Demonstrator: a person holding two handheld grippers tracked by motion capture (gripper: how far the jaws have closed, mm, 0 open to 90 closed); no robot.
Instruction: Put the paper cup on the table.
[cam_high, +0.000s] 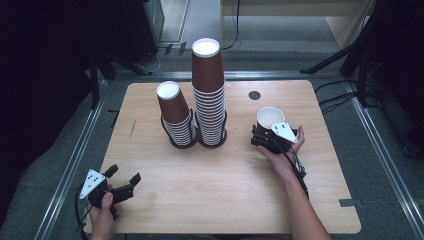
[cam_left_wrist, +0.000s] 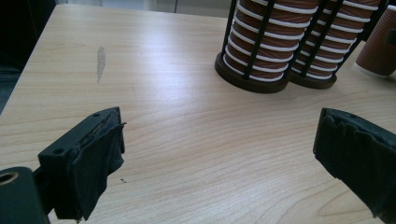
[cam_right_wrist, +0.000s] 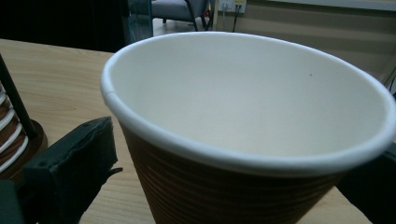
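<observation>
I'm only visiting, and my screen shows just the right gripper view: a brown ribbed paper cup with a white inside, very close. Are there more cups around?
Observer: Yes. Left of that brown ribbed paper cup, two stacks of similar cups stand in a black wire holder. The right stack is taller than the left stack.
Visitor: What is the other hand doing?
Observer: The left gripper is at the table's near left corner, jaws open, nothing between them.
Visitor: Anything else on the table?
Observer: A small dark round disc sits on the light wooden table, behind the cup.
</observation>
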